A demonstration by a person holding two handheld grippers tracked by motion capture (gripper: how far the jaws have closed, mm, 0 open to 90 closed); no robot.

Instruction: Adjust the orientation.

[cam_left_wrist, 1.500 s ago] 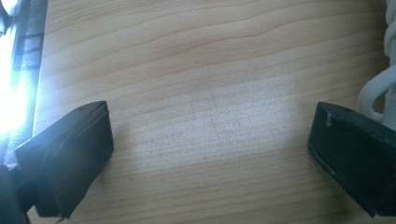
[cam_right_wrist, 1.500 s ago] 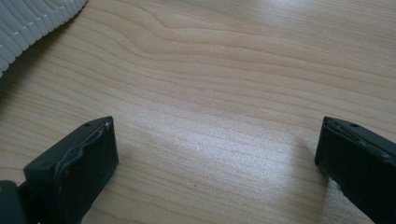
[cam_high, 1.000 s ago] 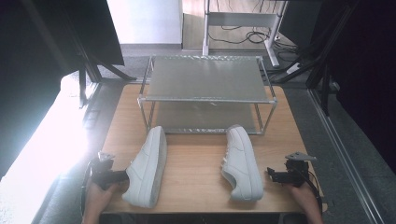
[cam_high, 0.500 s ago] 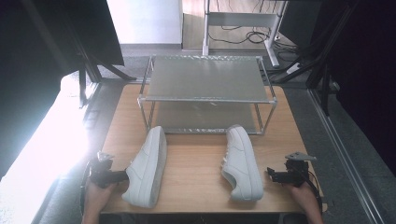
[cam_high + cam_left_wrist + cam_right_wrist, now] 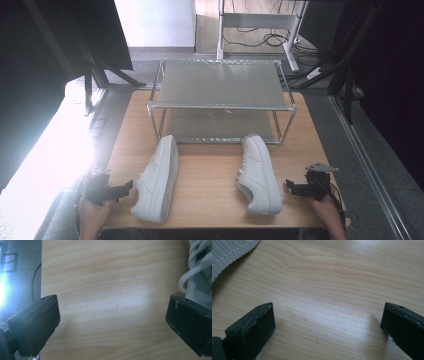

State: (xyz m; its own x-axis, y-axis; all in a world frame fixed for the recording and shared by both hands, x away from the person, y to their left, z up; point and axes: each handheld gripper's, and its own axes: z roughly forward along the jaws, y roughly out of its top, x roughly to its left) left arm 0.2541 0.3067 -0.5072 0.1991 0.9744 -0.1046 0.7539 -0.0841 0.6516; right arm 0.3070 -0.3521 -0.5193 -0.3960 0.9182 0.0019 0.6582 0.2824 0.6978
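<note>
Two white sneakers lie on the wooden table (image 5: 210, 177), toes toward a metal rack. The left sneaker (image 5: 157, 177) is tipped on its side; its laces (image 5: 197, 267) show at the right edge of the left gripper view. The right sneaker (image 5: 259, 173) stands on its sole, and its ribbed sole edge (image 5: 229, 253) shows top left in the right gripper view. My left gripper (image 5: 127, 188) is held just left of the left sneaker, jaws wide open over bare wood. My right gripper (image 5: 290, 187) is just right of the right sneaker's heel, open, nothing between its jaws.
A two-shelf metal rack (image 5: 220, 92) stands at the back of the table, both shelves bare. The table's left edge (image 5: 41, 277) runs close by my left gripper. Dark stands and cables surround the table on the floor.
My left gripper has crept slightly right toward the left sneaker. The right gripper and both sneakers have not visibly moved.
</note>
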